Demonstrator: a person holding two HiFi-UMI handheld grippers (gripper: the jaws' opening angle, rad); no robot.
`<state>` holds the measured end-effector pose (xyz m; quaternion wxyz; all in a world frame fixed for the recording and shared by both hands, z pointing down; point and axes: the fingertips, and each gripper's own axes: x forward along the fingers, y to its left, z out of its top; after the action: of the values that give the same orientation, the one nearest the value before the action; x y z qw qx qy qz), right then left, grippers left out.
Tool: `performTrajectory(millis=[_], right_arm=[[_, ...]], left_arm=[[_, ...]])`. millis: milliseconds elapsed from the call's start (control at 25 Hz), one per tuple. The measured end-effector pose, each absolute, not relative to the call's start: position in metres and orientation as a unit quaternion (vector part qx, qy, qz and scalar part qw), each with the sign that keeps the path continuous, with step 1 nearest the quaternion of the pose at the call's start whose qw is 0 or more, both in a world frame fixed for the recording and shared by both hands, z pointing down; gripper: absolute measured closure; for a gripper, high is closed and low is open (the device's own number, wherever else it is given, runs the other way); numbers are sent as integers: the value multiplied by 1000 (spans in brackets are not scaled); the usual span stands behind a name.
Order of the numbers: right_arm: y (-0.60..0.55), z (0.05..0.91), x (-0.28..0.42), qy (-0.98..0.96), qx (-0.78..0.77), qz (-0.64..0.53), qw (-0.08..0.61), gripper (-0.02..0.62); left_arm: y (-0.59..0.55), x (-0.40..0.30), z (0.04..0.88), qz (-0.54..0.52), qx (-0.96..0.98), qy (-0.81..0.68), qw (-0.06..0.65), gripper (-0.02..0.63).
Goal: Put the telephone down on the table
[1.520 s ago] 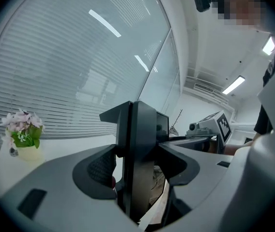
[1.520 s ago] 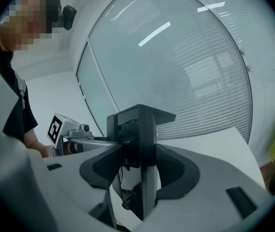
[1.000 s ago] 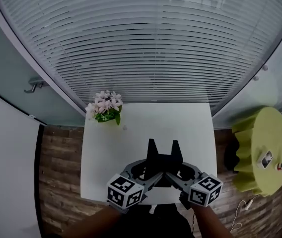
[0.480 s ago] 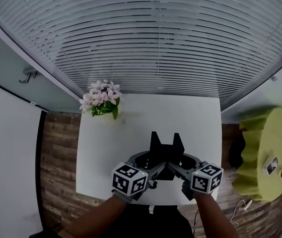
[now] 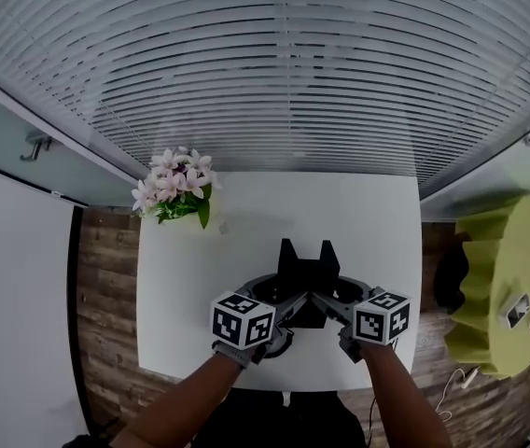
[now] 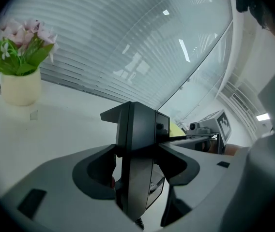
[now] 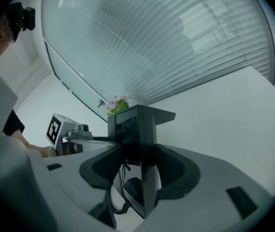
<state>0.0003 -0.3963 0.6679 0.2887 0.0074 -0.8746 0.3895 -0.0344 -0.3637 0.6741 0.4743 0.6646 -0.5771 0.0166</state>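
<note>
My left claw (image 5: pixel 286 299) and my right claw (image 5: pixel 328 299) both pinch the black telephone (image 5: pixel 307 271), one from each side. It stands upright over the white table (image 5: pixel 246 241), toward 6 o'clock from the centre. The flower pot (image 5: pixel 174 194) is at 10 o'clock.

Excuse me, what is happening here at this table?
A person holds a black telephone between two grippers: the left gripper and the right gripper are each shut on one side of it. It is over the near part of the white table; a flower pot stands at the far left corner.
</note>
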Motion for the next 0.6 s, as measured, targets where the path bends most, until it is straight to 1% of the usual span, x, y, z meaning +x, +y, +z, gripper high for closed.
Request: performTrajectory(millis=[600], right_arm=[[-415, 708, -15, -857, 12, 413, 307, 362]], left_arm=[[-382, -50, 716, 7, 646, -568, 510, 339]])
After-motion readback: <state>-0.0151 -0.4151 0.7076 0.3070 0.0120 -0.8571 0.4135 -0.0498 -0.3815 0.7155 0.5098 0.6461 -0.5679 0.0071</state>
